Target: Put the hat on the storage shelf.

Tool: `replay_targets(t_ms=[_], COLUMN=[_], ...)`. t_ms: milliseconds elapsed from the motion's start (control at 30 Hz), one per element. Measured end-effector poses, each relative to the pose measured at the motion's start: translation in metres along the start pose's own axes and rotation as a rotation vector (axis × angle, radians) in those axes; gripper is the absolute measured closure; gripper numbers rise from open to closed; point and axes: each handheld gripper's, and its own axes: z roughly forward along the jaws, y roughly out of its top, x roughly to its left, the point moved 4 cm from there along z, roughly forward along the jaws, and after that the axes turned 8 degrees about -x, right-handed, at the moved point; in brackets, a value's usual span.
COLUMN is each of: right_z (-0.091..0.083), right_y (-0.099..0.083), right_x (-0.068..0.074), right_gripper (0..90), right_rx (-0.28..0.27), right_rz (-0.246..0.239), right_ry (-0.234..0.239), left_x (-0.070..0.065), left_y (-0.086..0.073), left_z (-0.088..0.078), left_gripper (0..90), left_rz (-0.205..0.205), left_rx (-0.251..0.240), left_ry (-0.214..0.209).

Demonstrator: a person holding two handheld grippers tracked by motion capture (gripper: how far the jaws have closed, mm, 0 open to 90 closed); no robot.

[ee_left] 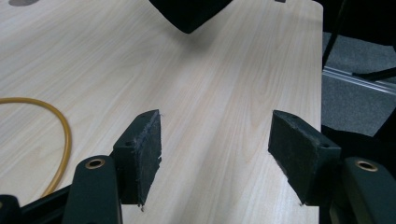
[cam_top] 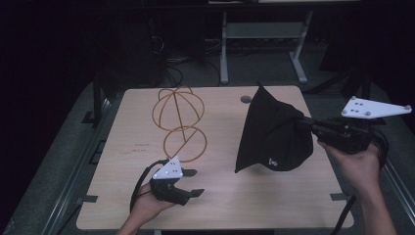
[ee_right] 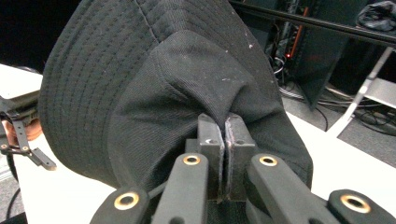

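Above the wooden table [cam_top: 274, 200], right tongs [ee_right: 225, 133] pinch the black hat [cam_top: 271, 132]; left tongs [ee_left: 215, 154] gape, holding nothing.

The right gripper [ee_right: 225, 128] has its two black jaws pressed together on a fold of the black hat [ee_right: 154, 79]. The hat hangs above the pale table [ee_right: 56, 196].
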Motion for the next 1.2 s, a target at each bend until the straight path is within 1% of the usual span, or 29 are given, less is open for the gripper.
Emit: replay_targets(t_ms=[33, 133, 167, 300, 400, 433, 567, 667, 700, 767, 867, 933, 1033, 1067, 1200], right_z=[0.004, 0.008, 0.012, 0.021, 0.028, 0.031, 0.037, 0.045, 0.045, 0.053, 0.060, 0.062, 0.071, 0.073, 0.079], right_y=[0.005, 0.008, 0.011, 0.016, 0.020, 0.022, 0.027, 0.035, 0.035, 0.041, 0.046, 0.048, 0.056, 0.057, 0.063], right_x=[0.001, 0.001, 0.002, 0.003, 0.003, 0.003, 0.004, 0.005, 0.005, 0.006, 0.009, 0.010, 0.013, 0.013, 0.014], right_gripper=[87.6, 87.6, 87.5, 87.5, 87.5, 87.5, 87.5, 87.5, 87.5, 87.5, 87.5, 87.5, 87.4, 87.5, 87.4], right_rx=[0.007, 0.006, 0.008, 0.002, 0.010, 0.013, 0.013, 0.007, 0.007, 0.009, 0.011, 0.014, 0.013, 0.012, 0.010], right_rz=[-0.005, -0.002, 0.000, -0.002, -0.005, -0.005, -0.005, -0.007, -0.007, -0.015, -0.029, -0.032, -0.037, -0.039, -0.040], right_ry=[0.009, 0.015, 0.021, 0.036, 0.043, 0.045, 0.059, 0.074, 0.074, 0.088, 0.098, 0.102, 0.117, 0.120, 0.129], left_x=[0.000, 0.001, 0.003, 0.004, 0.006, 0.007, 0.007, 0.008, 0.008, 0.007, 0.007, 0.007, 0.007, 0.006, 0.006], left_y=[-0.001, -0.002, -0.003, -0.005, -0.007, -0.008, -0.009, -0.010, -0.010, -0.010, -0.010, -0.010, -0.010, -0.010, -0.010], left_z=[0.000, 0.000, -0.001, -0.003, -0.004, -0.005, -0.006, -0.006, -0.006, -0.006, -0.005, -0.006, -0.007, -0.008, -0.008], left_gripper=[32.7, 32.5, 31.9, 31.8, 31.4, 31.1, 29.5, 28.6, 28.5, 27.7, 25.9, 25.8, 25.0, 25.0, 24.9], left_rz=[-0.007, -0.006, -0.016, -0.022, -0.023, -0.027, -0.028, -0.018, -0.018, -0.014, -0.025, -0.022, -0.014, -0.024, -0.023], left_rx=[-0.004, -0.007, -0.010, -0.013, -0.019, -0.013, -0.010, -0.010, -0.010, -0.004, 0.001, -0.001, -0.005, -0.005, -0.004], left_ry=[-0.004, -0.003, -0.002, 0.005, 0.006, 0.004, 0.007, 0.014, 0.014, 0.009, 0.008, 0.010, 0.019, 0.018, 0.019])
